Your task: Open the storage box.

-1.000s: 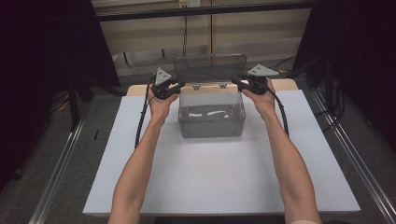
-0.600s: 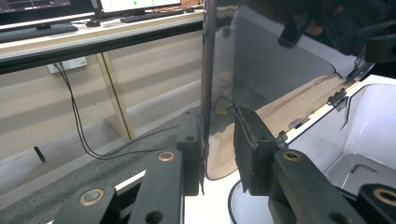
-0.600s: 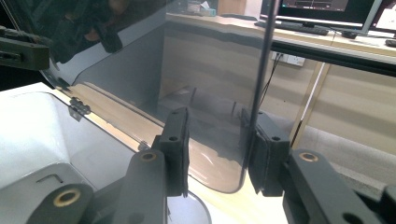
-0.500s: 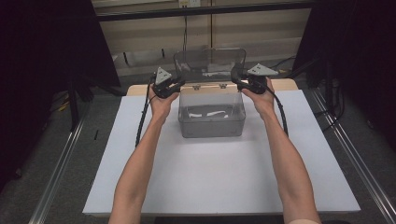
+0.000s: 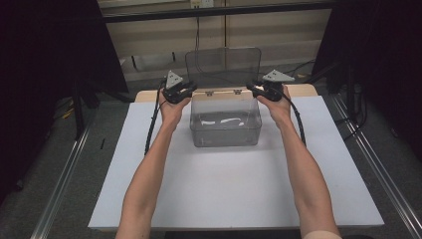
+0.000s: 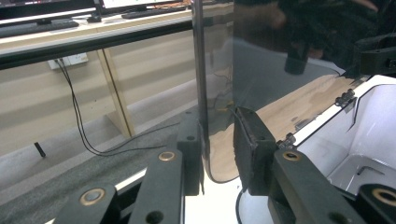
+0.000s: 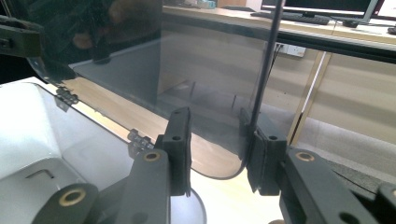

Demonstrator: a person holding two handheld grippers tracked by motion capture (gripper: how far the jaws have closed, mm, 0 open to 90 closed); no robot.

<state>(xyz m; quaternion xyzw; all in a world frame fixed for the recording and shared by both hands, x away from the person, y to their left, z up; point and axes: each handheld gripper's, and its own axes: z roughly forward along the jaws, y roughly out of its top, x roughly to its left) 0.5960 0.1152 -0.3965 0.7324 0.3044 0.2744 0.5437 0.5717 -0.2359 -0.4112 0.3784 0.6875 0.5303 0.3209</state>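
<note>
A clear plastic box [image 5: 226, 130] stands at the back of the white mat, with a small white piece [image 5: 224, 121] inside. Its hinged lid [image 5: 224, 62] is raised upright. My left gripper [image 5: 191, 90] is at the lid's lower left corner and is shut on the lid [image 6: 261, 70]; in the left gripper view [image 6: 217, 140] the lid's edge lies against one pad. My right gripper [image 5: 252, 88] holds the lower right corner. Its jaws [image 7: 215, 135] have just been closing a little, with the lid [image 7: 210, 70] between them. An angled key [image 6: 369, 170] lies on the box floor.
The white mat [image 5: 224, 194] covers most of the table, and a strip of wooden tabletop [image 5: 149, 94] shows behind it. Metal rails [image 5: 59, 189] run along both sides. A dark bar [image 5: 224, 10] crosses the back. Cables trail from both grippers along the forearms.
The lid has swung up from a low tilt to upright. Both hands have stayed at the box's back corners.
</note>
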